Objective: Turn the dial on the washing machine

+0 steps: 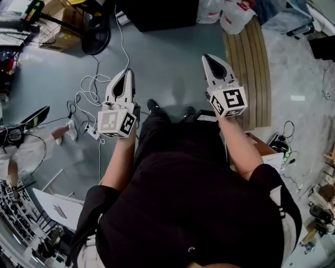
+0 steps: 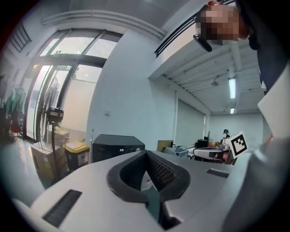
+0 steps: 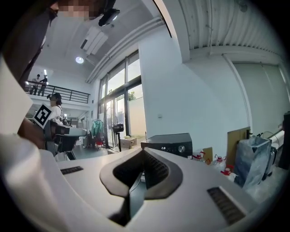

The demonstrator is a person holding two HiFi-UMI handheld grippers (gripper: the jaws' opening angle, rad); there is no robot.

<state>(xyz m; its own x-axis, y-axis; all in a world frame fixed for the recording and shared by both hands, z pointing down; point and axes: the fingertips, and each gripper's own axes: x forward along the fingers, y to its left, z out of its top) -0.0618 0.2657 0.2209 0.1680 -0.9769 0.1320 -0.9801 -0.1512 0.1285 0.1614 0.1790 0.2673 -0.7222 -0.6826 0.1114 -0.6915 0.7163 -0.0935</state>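
The washing machine [image 3: 167,144] is a dark box with a lit display and a round dial [image 3: 181,148] on its front. It stands some way off across the floor, also seen in the left gripper view [image 2: 117,147] and at the top edge of the head view [image 1: 159,13]. My left gripper [image 1: 127,71] and right gripper [image 1: 211,57] are held out in front of the person's body, both pointing toward the machine and far from it. Each one's jaws meet at the tip with nothing between them, as the left gripper [image 2: 146,153] and right gripper [image 3: 144,149] views show.
A slatted wooden bench [image 1: 251,68] runs along the right. White cables [image 1: 91,89] loop over the floor at the left, near cardboard boxes [image 1: 63,26]. White bags [image 1: 230,13] lie at the top right. Bottles [image 3: 219,161] stand beside the machine, and a yellow bin [image 2: 76,147] to its left.
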